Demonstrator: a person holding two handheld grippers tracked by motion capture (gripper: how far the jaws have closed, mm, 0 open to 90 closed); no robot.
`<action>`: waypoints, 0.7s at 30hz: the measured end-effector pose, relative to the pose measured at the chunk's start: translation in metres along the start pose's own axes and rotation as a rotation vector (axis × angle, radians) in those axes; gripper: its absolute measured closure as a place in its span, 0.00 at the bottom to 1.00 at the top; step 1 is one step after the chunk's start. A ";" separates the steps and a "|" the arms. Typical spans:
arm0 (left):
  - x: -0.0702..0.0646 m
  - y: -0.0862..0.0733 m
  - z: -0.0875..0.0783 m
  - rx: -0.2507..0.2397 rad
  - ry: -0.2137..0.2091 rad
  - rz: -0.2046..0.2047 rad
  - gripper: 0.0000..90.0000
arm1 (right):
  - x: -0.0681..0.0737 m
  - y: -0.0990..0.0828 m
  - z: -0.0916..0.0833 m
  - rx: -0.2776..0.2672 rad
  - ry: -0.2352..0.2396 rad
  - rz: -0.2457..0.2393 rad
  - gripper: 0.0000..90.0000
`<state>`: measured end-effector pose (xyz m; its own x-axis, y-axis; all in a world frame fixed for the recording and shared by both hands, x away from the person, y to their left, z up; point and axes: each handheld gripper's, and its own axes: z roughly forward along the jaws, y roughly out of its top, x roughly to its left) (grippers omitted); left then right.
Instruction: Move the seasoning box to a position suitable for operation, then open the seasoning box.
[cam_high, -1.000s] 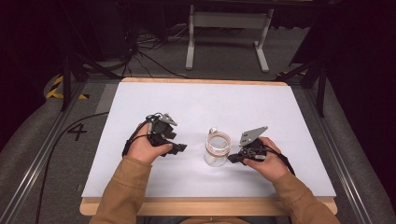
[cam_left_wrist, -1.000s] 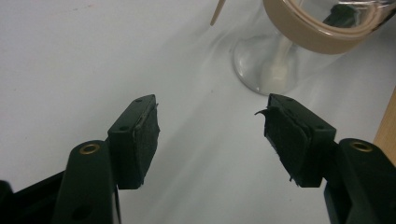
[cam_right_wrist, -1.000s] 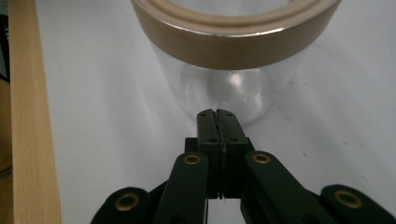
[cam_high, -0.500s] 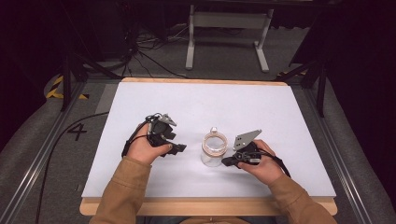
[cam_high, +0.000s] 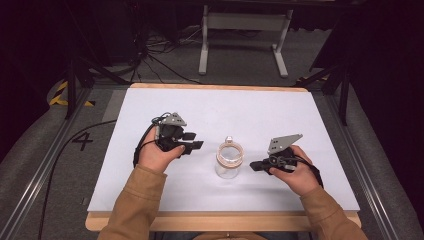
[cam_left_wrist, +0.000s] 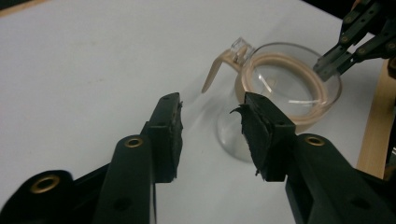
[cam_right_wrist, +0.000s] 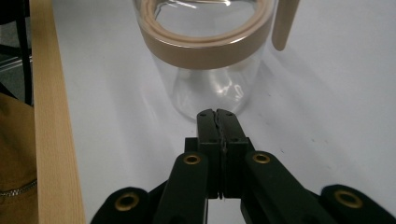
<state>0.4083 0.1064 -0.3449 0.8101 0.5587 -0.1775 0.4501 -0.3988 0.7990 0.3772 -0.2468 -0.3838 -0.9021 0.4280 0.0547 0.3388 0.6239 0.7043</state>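
The left tongs (cam_high: 196, 145) hover at nine o'clock of the jar (cam_high: 229, 161), half open with nothing between the torn rubber pads; they have just been closing. The jar stands upright near the middle of the white bench (cam_high: 250, 110): clear round glass, a smooth tan band at its mouth, a clip at twelve o'clock. At three o'clock, the right tongs (cam_high: 254, 165) are pressed shut, empty, just short of the glass. Likely the approach; next, a steadying grip on the wall.

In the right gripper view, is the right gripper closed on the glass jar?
No. The right gripper has its jaws pressed together with nothing between them, just short of the glass jar.
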 end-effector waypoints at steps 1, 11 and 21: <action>0.000 0.001 0.000 -0.016 0.001 0.003 0.68 | -0.001 -0.001 -0.003 -0.003 -0.005 0.004 1.00; 0.000 0.015 0.015 -0.083 -0.056 -0.003 0.78 | -0.004 -0.012 -0.019 -0.033 -0.043 0.039 1.00; -0.003 0.030 0.045 -0.072 -0.101 0.021 0.82 | -0.005 -0.028 -0.033 -0.050 -0.078 0.094 1.00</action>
<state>0.4361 0.0602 -0.3466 0.8543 0.4735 -0.2143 0.4076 -0.3547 0.8415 0.3637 -0.2885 -0.3806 -0.8430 0.5336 0.0684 0.4053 0.5464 0.7329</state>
